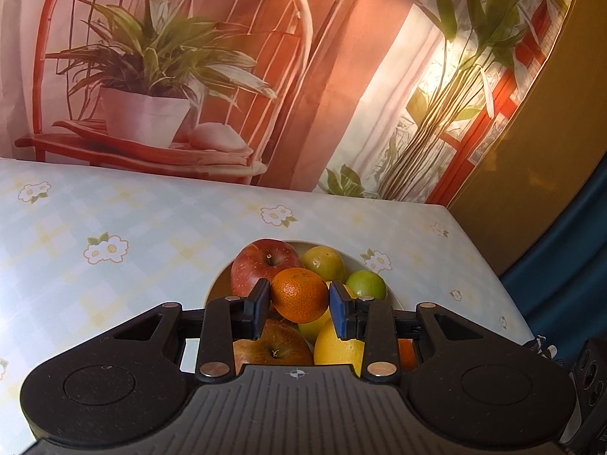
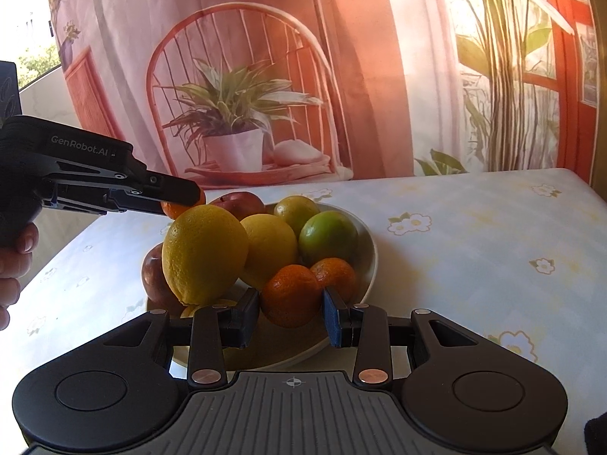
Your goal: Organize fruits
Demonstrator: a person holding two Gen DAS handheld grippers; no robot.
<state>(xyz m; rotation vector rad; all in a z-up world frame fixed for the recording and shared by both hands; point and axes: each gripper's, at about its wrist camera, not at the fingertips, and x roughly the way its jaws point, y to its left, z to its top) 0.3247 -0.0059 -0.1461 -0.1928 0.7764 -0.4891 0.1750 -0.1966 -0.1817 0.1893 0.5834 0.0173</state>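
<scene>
1. A table (image 2: 474, 235) under a pale checked, flowered cloth is carrying everything, with a printed backdrop (image 2: 341, 76) of a potted plant on a chair hanging behind it.
2. A cream bowl (image 2: 370, 254) is sitting on the cloth, piled with fruit: two red apples, two lemons, two limes and tangerines.
3. The left gripper (image 1: 299, 301) is hovering above the bowl, a person's hand (image 2: 11, 261) wrapping its handle in the right wrist view.
4. The right gripper (image 2: 291, 316) is reaching in at the bowl's near rim.
5. The big lemon (image 2: 205, 254) is leaning on top of the heap, touching the second lemon beside it.
6. The left jaws are pressing narrowly on a tangerine (image 1: 299, 295), holding it clear above the pile.
7. The right jaws are squeezing another tangerine (image 2: 290, 295), which is sitting touching a third tangerine (image 2: 335, 273).
</scene>
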